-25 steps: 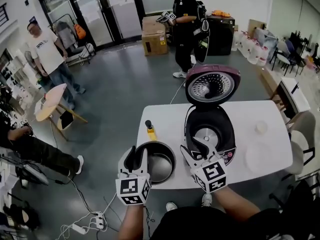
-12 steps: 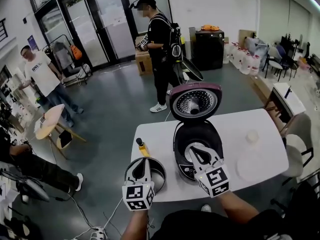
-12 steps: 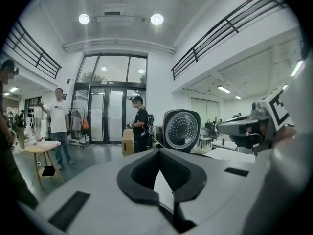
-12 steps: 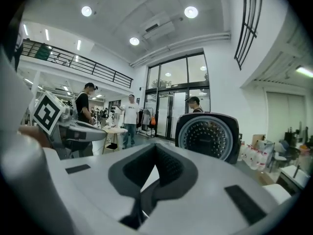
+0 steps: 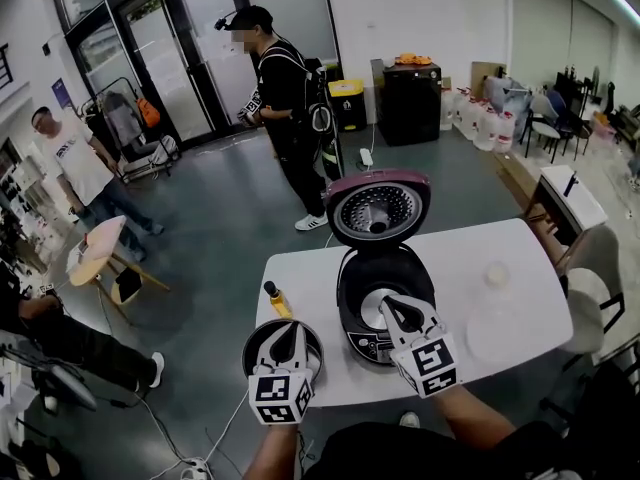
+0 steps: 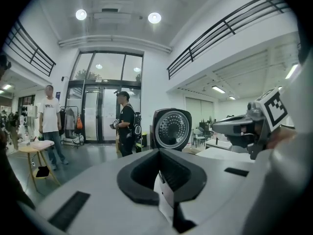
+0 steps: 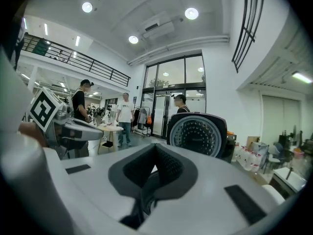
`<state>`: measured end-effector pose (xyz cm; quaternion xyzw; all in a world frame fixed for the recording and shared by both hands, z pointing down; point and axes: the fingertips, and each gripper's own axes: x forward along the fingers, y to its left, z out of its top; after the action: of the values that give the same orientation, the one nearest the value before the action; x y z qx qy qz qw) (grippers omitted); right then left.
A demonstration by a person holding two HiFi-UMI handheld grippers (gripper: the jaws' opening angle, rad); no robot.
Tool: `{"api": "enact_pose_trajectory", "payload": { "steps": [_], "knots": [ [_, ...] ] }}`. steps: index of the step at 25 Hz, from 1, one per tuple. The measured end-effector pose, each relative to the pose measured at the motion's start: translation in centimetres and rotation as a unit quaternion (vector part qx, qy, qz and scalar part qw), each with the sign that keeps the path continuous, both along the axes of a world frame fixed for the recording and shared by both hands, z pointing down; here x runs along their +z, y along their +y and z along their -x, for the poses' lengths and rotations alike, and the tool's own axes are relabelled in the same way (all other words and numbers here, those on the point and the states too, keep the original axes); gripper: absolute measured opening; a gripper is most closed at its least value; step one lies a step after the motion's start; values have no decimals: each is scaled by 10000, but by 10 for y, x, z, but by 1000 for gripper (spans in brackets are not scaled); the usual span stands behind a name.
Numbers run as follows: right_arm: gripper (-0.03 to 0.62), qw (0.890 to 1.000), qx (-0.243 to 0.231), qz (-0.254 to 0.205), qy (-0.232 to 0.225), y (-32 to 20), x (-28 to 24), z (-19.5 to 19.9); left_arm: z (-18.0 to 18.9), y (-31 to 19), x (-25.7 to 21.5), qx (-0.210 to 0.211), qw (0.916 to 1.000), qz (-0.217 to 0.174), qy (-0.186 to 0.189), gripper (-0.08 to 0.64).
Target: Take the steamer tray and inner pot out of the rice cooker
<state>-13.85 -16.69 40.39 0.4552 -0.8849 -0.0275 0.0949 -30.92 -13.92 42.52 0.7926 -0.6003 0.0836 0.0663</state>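
Head view is showing both grippers hanging over the near edge of a white table (image 5: 320, 268), each pointing away from the person. The left gripper (image 5: 290, 333) is keeping its jaws pressed together with nothing between them, and the left gripper view is confirming this: the dark pads are meeting at the tips. Directly beneath those jaws the inner pot (image 5: 258, 340) is sitting on the table's near left corner, outside the cooker, its dark rim showing on either side of the fingers. The right gripper (image 5: 392, 308) is likewise holding its jaws closed and empty, their tips hovering over the near rim of the rice cooker (image 5: 352, 278), whose well is lying open just ahead of and below them. Off to the right of the right jaws, a pale translucent round tray (image 5: 497, 330) is resting on the tabletop. Just beyond the left jaws a small yellow bottle (image 5: 275, 301) is standing upright. Farther ahead of the right jaws the cooker's lid (image 5: 378, 208) is standing raised. Well past the table, a person in black (image 5: 285, 98) is standing on the floor.
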Motion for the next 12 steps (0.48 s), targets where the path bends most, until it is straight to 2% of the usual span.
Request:
{"api": "enact_pose_trajectory", "payload": {
  "steps": [5, 12],
  "knots": [
    [-2, 10000, 10, -74, -24, 2, -5, -5, -4, 1, -6, 7, 10000, -57, -72, -5],
    [-2, 9999, 44, -123, -100, -2, -13, -10, -1, 0, -12, -12, 9999, -128, 22, -5]
  ]
}}
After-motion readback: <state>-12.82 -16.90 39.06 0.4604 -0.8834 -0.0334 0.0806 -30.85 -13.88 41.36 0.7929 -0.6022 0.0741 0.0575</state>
